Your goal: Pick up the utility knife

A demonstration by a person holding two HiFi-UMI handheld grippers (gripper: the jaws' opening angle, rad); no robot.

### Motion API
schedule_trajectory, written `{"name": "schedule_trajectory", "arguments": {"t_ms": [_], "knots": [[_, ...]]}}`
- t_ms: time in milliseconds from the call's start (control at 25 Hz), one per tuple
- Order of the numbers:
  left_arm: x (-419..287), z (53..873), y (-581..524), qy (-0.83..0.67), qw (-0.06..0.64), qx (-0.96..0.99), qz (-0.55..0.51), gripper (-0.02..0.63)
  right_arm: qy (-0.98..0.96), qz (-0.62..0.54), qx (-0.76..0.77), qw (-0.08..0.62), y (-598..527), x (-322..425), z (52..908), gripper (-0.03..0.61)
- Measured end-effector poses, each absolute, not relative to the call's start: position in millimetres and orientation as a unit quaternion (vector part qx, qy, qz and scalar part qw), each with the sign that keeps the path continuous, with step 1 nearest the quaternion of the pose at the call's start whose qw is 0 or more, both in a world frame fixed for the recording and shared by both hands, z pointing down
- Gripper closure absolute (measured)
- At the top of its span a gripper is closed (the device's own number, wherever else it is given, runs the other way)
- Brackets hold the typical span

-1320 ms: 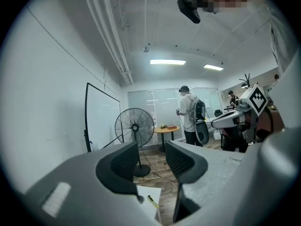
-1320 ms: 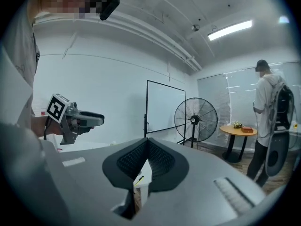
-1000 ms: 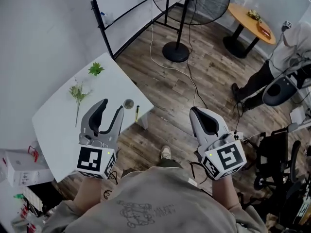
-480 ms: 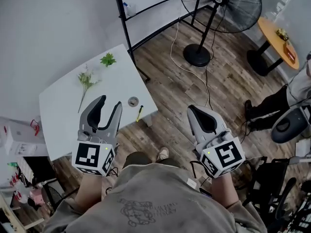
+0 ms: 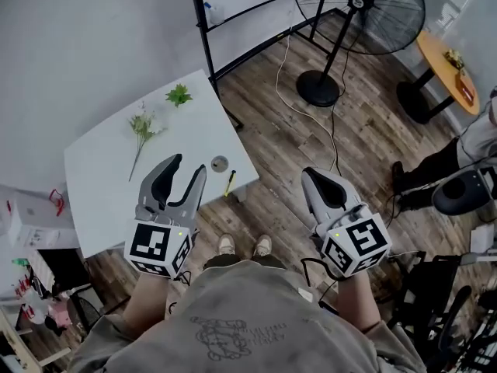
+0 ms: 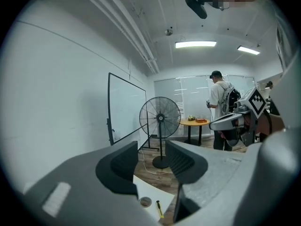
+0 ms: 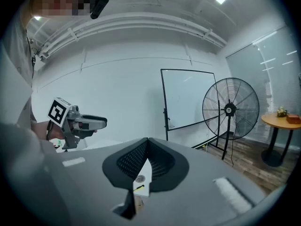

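A small yellow and black utility knife (image 5: 229, 183) lies at the near right corner of the white table (image 5: 101, 179), next to a round tape roll (image 5: 220, 162). The knife also shows low between the left jaws (image 6: 160, 209) and in the gap of the right jaws (image 7: 138, 188). My left gripper (image 5: 186, 171) hovers over the table's near edge, left of the knife, open and empty. My right gripper (image 5: 312, 179) hangs over the wooden floor, right of the table, jaws shut with nothing held.
Green plant sprigs (image 5: 143, 128) and a leaf cluster (image 5: 178, 95) lie at the table's far side. A standing fan (image 5: 353, 10), a whiteboard frame (image 5: 205, 39), an orange round table (image 5: 443, 64) and a seated person (image 5: 466, 158) occupy the floor beyond. Boxes (image 5: 27, 224) sit left.
The view has shifted so the table sits closer under my left gripper. The left gripper has moved slightly right toward the knife. The right gripper stays shut.
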State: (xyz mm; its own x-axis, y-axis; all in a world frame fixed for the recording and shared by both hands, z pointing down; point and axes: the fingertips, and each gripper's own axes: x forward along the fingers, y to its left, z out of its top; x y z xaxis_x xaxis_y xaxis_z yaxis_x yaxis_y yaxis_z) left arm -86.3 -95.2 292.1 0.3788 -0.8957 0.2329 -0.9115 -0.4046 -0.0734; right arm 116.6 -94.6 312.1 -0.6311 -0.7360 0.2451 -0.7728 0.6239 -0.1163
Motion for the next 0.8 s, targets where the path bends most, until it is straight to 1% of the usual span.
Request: {"name": "schedule_trajectory", "arguments": {"t_ms": [320,360,480,640,800], "knots": [[-88,327,-109,-0.523,0.053,0.838,0.15,0.443,-0.887,0.136,0.43,0.098,-100,108,333,0.549],[-87,337,-111,-0.516,0.057,0.839,0.163,0.432,-0.887,0.14,0.428,0.097,-100,106,335,0.549],[-83,373,-117,-0.499,0.077,0.84,0.199,0.407,-0.886,0.154,0.425,0.103,-103,101,347,0.551],[-89,414,-125,-0.491,0.101,0.833,0.234,0.407,-0.883,0.167,0.422,0.122,-108,94,367,0.549],[-93,450,-129,-0.483,0.143,0.827,0.25,0.407,-0.877,0.178,0.419,0.153,-108,89,392,0.549]]}}
